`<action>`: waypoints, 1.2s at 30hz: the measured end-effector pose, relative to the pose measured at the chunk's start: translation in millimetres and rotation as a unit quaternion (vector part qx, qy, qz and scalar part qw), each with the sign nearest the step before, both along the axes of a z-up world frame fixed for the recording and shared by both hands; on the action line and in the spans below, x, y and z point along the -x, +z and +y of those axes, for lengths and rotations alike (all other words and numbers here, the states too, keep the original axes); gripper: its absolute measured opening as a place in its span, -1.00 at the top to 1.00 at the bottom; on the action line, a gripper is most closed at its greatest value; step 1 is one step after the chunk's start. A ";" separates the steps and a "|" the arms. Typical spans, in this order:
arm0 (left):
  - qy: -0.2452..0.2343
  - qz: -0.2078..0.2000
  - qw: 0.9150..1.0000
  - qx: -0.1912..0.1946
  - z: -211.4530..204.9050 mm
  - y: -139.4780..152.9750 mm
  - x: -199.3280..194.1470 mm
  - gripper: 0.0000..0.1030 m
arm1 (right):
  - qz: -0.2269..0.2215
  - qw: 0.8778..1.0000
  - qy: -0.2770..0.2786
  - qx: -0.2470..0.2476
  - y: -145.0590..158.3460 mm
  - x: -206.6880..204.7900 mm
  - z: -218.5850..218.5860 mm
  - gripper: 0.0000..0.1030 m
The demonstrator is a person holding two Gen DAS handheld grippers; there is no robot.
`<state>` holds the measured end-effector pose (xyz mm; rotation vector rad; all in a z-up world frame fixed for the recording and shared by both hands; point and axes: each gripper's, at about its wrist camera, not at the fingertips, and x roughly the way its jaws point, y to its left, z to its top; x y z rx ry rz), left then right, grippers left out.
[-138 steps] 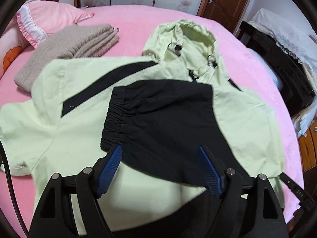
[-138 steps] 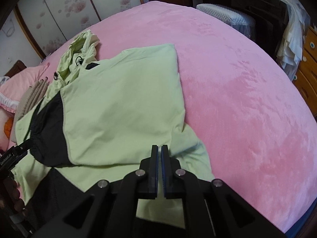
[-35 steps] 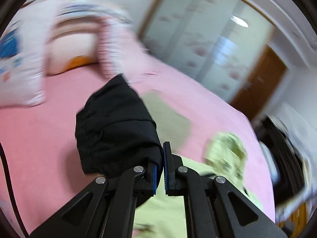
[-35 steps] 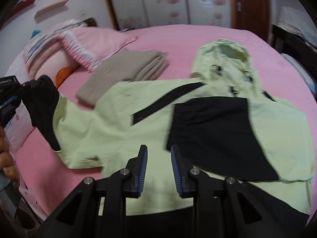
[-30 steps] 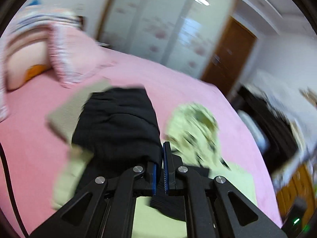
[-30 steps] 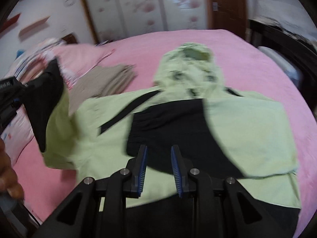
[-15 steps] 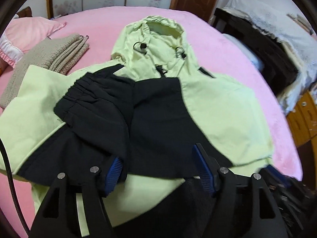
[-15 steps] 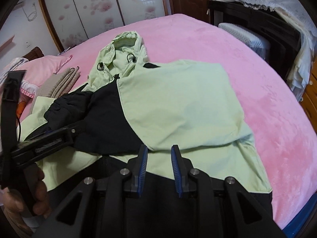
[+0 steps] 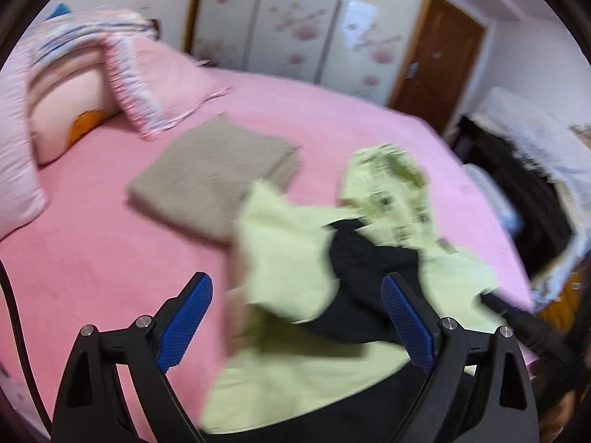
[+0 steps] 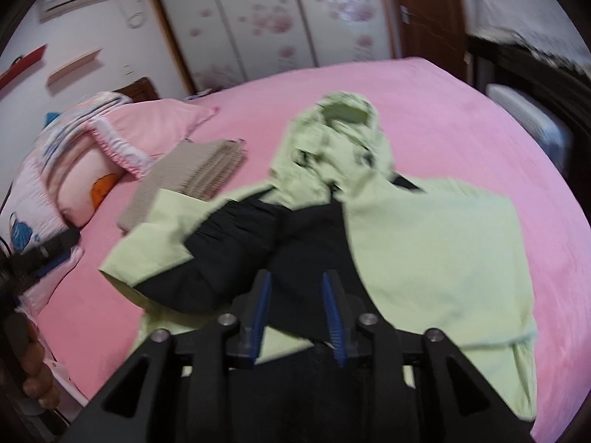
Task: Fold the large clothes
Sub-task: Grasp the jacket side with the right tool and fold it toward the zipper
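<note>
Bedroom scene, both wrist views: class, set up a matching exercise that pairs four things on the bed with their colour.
Things:
1. jacket hood
2. folded sweater
3. sleeve cuff
4. bedspread

Colours:
A. pink
B. black
C. pale green
D. beige

Pairs: 1-C, 2-D, 3-B, 4-A

No legible text, label, brand, number or sign was present in either wrist view. Both views were motion-blurred. The wardrobe doors point(image 10: 280, 18) carried only a floral pattern, and the pillow point(image 10: 26, 221) carried only a printed picture without readable characters.
</note>
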<state>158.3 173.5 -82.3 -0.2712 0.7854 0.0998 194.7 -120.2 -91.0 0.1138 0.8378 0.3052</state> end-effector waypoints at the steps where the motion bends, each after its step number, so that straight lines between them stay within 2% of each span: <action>1: 0.013 0.017 1.000 -0.008 7.3 -10.4 -1.2 -0.79 | -0.005 1.000 0.008 0.003 3.9 -3.4 7.6 0.26; 5: 0.022 0.060 0.998 -0.018 22.2 -45.2 -4.3 -0.79 | 0.011 0.999 0.052 -0.003 11.9 -27.9 39.7 0.15; 9: 0.021 0.083 0.996 -0.039 20.8 -72.8 -14.9 -0.79 | 0.052 0.997 0.057 0.005 5.5 -58.9 64.7 0.14; 11: 0.022 0.084 0.995 -0.051 16.7 -82.7 -22.6 -0.79 | 0.072 0.996 0.054 0.023 -1.7 -77.6 81.4 0.14; 17: 0.027 0.072 0.994 -0.083 14.7 -93.8 -45.6 -0.79 | 0.144 0.987 0.061 0.029 -33.2 -112.6 123.6 0.14; 20: 0.026 0.067 0.994 -0.080 19.1 -96.2 -50.4 -0.79 | 0.161 0.982 0.082 0.052 -49.7 -115.4 147.7 0.14; 23: 0.022 0.063 0.996 -0.062 25.3 -99.6 -50.9 -0.79 | 0.160 0.976 0.108 0.100 -65.3 -110.2 170.9 0.14; 26: 0.023 0.068 0.996 -0.057 30.0 -104.0 -52.7 -0.79 | 0.141 0.968 0.112 0.176 -85.8 -106.8 186.4 0.14; 29: 0.026 0.073 0.996 -0.045 33.9 -108.3 -54.5 -0.79 | 0.121 0.960 0.105 0.228 -105.1 -105.0 190.2 0.14; 31: 0.028 0.075 0.996 -0.036 35.8 -110.8 -56.3 -0.79 | 0.113 0.961 0.098 0.232 -107.5 -104.4 185.4 0.19; 33: 0.030 0.076 0.996 -0.036 35.8 -111.8 -58.1 -0.68 | 0.100 0.966 0.094 0.219 -102.2 -103.3 175.9 0.41; 34: 0.028 0.079 0.996 -0.036 35.3 -113.0 -59.7 -0.45 | 0.095 0.968 0.089 0.214 -98.0 -103.5 170.6 0.46; 35: 0.024 0.087 0.995 -0.034 34.2 -115.2 -62.1 -0.12 | 0.085 0.971 0.081 0.209 -91.4 -103.7 163.5 0.48; 36: 0.018 0.105 0.994 -0.030 32.5 -119.7 -66.7 0.07 | 0.071 0.974 0.070 0.206 -82.6 -103.2 154.0 0.51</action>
